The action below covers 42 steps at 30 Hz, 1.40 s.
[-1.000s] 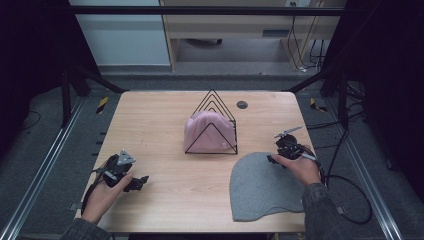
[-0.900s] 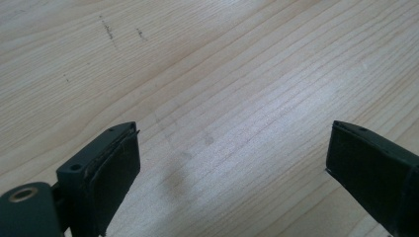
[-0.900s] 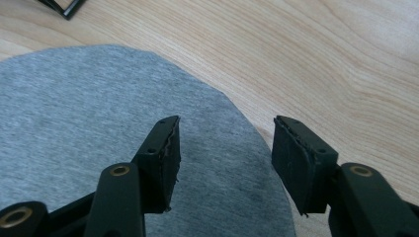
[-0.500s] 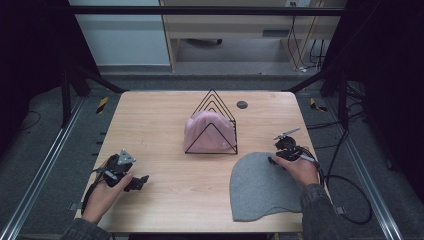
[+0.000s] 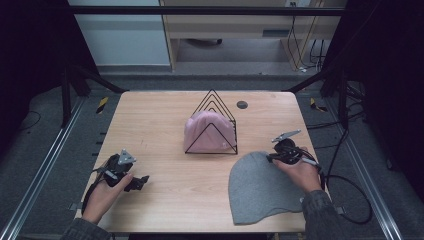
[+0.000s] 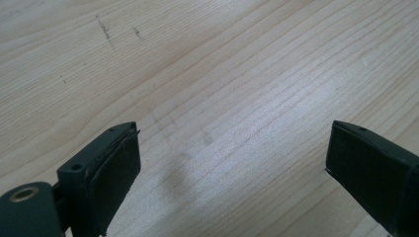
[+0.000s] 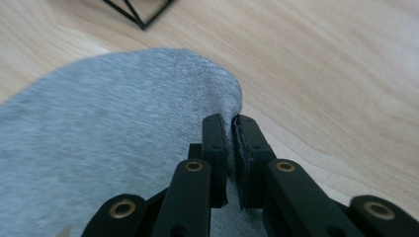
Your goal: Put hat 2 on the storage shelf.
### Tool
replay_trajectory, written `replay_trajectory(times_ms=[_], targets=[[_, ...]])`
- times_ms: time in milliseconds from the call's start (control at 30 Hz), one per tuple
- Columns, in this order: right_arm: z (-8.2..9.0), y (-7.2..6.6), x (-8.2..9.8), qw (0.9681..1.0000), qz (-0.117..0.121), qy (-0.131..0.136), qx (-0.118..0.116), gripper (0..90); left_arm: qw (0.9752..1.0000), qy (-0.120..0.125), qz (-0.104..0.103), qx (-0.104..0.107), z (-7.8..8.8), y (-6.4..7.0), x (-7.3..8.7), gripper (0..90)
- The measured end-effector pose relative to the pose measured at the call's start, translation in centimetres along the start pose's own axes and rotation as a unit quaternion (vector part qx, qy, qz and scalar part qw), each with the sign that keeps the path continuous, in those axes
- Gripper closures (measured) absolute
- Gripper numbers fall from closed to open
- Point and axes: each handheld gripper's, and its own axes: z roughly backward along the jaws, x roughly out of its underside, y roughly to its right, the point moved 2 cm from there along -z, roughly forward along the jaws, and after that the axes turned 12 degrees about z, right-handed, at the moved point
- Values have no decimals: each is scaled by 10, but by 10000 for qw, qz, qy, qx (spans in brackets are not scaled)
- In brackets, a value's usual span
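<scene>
A grey beanie [image 5: 260,187] lies flat on the wooden table [image 5: 160,125] at the front right. My right gripper [image 5: 272,158] is at the beanie's upper right edge, and in the right gripper view its jaws pinch the edge of the grey beanie [image 7: 123,143] between them, right gripper [image 7: 231,129]. A pink beanie [image 5: 207,131] sits inside a black wire rack [image 5: 212,122] at the table's middle. My left gripper [image 5: 140,181] rests at the front left, apart from both hats. In the left gripper view its fingers [image 6: 111,173] stand wide apart over bare wood.
A small dark round hole [image 5: 242,104] marks the table's far right part. Cables trail off the right edge from my right gripper. A corner of the black wire rack [image 7: 141,15] shows at the top of the right gripper view.
My right gripper has shifted slightly toward the table's front at the grey beanie's edge. The left gripper has not moved.
</scene>
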Motion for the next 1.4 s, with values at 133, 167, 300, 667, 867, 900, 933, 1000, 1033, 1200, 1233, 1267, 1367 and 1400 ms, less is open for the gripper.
replay_trajectory(times_ms=[133, 167, 300, 667, 867, 900, 933, 1000, 1033, 1200, 1233, 1267, 1367, 1400], targets=[[19, -10, -6, 9990, 173, 418, 34, 847, 10000, 11, 51, 60, 0, -1, 0, 67], [23, -13, -7, 9985, 218, 508, 22, 847, 9999, 18, 71, 111, 0, -1, 0, 70], [43, -29, -14, 9942, 564, 916, 36, 848, 9998, 64, 21, 184, 1, 1, -1, 73], [80, -60, -41, 9815, 1067, 1587, -80, 850, 9994, -2, -15, 348, -1, 4, -1, 77], [89, -74, -61, 9746, 1298, 1817, -178, 851, 9991, 28, -24, 430, 0, 6, -1, 84], [91, -77, -65, 9729, 1345, 1868, -197, 851, 9990, 22, -14, 441, 0, 6, -1, 85], [93, -79, -68, 9711, 1390, 1928, -203, 851, 9990, 15, -34, 446, 0, 6, -2, 88], [96, -84, -76, 9684, 1448, 2017, -230, 851, 9990, 17, -62, 442, 0, 6, -2, 90], [98, -86, -80, 9670, 1498, 2049, -240, 851, 9990, 14, -49, 452, 0, 6, -2, 90], [103, -97, -100, 9603, 1675, 2207, -324, 852, 9987, 39, -53, 502, 0, 8, -2, 90], [103, -99, -104, 9589, 1706, 2243, -342, 851, 9987, 41, -70, 503, 0, 8, -2, 90], [103, -101, -106, 9581, 1719, 2262, -356, 851, 9987, 40, -81, 502, 0, 8, -2, 90], [103, -106, -117, 9549, 1766, 2349, -433, 852, 9986, 48, -90, 518, 0, 9, -2, 90], [103, -108, -120, 9535, 1786, 2381, -467, 851, 9986, 53, -88, 523, 0, 9, -2, 90]])
